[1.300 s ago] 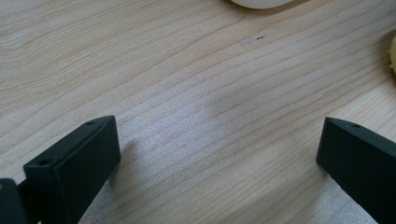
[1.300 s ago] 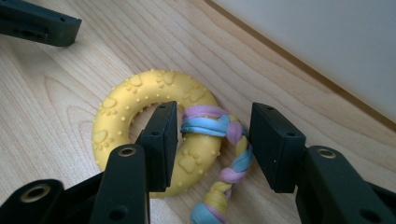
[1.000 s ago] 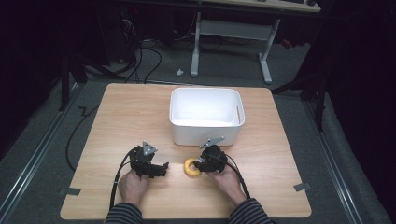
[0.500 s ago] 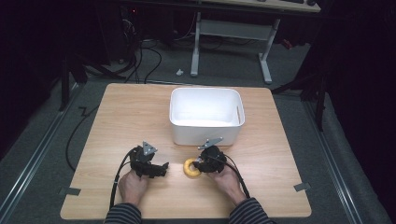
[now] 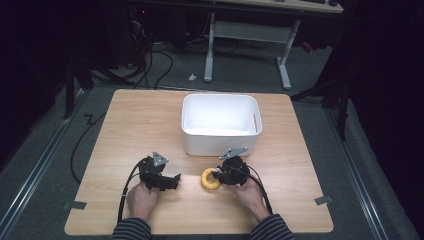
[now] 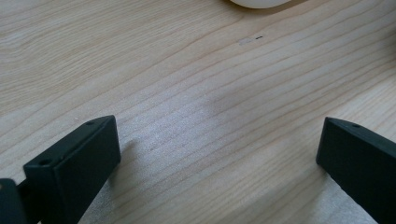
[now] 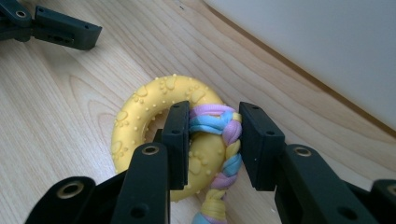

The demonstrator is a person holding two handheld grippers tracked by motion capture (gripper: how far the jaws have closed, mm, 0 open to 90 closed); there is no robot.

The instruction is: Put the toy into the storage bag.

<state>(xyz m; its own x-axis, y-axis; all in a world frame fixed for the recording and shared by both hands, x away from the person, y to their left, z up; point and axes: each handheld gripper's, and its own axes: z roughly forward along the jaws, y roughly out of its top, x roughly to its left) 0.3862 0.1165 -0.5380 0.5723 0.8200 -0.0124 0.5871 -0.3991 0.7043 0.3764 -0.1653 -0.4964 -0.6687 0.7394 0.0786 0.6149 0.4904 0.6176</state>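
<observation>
Right gripper view has the news: the right gripper (image 7: 215, 140) has just been closing its jaws, and now the pads squeeze the braided pastel rope looped around the yellow ring toy (image 7: 154, 121), with one jaw reaching through the ring's hole. That looks like a finished grasp, so the toy should be ready to lift. From the high view, the ring toy (image 5: 209, 178) lies flat on the wooden table (image 5: 300, 200), just in front of the white bin (image 5: 221, 125), and compared with a second ago it has not shifted at all; both hands sit where they were. Only the pinch is new. The left gripper (image 5: 167, 181) rests on the table a little to the toy's left, and in the left gripper view its jaws stand wide apart over bare wood, holding nothing. My read is that the bin is the likely destination, being so close behind the toy; the thing to watch is whether the soft braid slips when the ring's weight comes off the table.
</observation>
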